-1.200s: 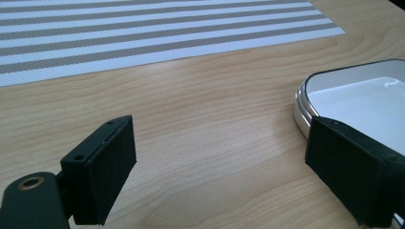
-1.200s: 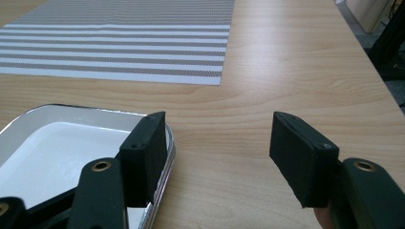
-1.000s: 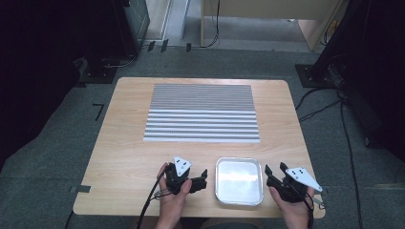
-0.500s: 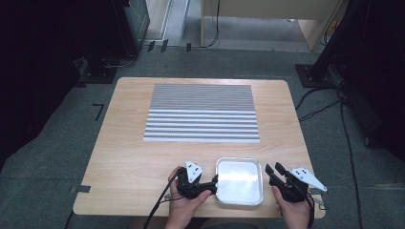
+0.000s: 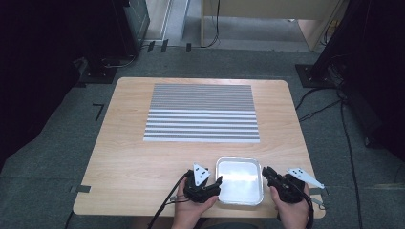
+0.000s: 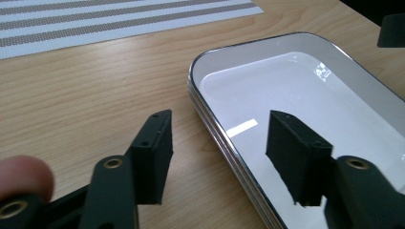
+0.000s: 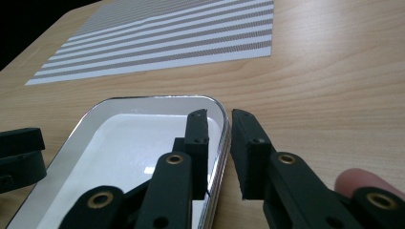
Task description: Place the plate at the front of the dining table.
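left gripper: jaws wide, straddling the tray's rim, not clamped.
right gripper: jaws narrow, either side of the opposite rim; whether they pinch it, cannot tell.
tray: one, white inside, at the tabletop's near edge.
striped mat: one, toward the far edge.
room: grey carpet, cables, seen from the high view.

A metal tray sits at the desk's near edge, between the left hand-held gripper and right hand-held gripper, before a striped mat.
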Motion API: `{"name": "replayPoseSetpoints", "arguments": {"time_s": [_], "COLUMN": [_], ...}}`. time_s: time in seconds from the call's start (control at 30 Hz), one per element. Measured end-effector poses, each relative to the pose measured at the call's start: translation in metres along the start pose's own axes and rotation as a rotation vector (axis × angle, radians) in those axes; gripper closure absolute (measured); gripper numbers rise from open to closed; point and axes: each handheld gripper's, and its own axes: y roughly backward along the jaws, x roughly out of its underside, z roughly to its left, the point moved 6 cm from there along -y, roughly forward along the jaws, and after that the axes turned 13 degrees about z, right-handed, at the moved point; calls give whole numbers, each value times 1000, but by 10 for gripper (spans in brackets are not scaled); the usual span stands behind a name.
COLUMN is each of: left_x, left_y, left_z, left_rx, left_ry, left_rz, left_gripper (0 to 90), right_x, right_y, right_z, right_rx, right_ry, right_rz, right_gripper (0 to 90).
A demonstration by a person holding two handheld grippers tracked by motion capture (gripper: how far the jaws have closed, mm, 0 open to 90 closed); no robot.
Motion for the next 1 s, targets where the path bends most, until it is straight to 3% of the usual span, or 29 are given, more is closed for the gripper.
{"name": "replayPoseSetpoints", "arguments": {"time_s": [0.17, 0.2, 0.27, 0.63, 0.83, 1.0], "left_x": [1, 1, 1, 3, 2, 2], "left_y": [0, -1, -2, -2, -1, 0], "left_z": [-2, -3, -3, -5, -4, -4], "left_rx": [27, 58, 79, 40, 42, 41], "left_ry": [-3, 1, 0, -19, -27, -28], "left_rz": [3, 10, 21, 16, 15, 10], "left_gripper": [571, 600, 673, 834, 872, 882], "right_x": [2, 3, 4, 9, 11, 12], "right_y": [-2, -3, -5, -11, -15, -16], "right_z": [1, 2, 2, 0, 0, 0], "right_rx": [-24, -30, -33, 5, 1, 3], "right_ry": [-11, -10, -12, -33, -74, -78], "right_rz": [20, 26, 44, 112, 146, 148], "right_gripper": [817, 819, 825, 838, 853, 850]}}
